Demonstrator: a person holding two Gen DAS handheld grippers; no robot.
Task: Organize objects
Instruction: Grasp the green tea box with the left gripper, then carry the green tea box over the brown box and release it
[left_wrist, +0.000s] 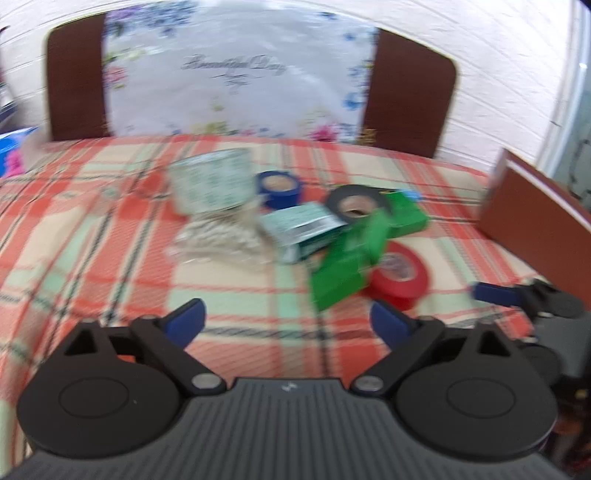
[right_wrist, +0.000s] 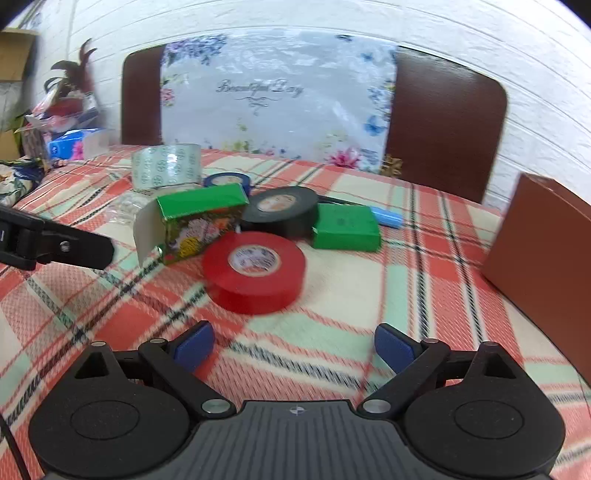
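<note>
Three glossy tape rolls: red (right_wrist: 254, 271), black (right_wrist: 281, 210), blue (right_wrist: 228, 181); plaid woven cloth (right_wrist: 369, 325).

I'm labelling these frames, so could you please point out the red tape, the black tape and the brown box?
red tape (right_wrist: 254, 273): right wrist view, top face by the core.
black tape (right_wrist: 291, 218): right wrist view, outer wall.
brown box (right_wrist: 543, 254): right wrist view, near side.

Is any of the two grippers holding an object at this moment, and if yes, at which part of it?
Nothing is held. The left gripper and the right gripper both stand open above the tablecloth, short of the red tape roll.
</note>
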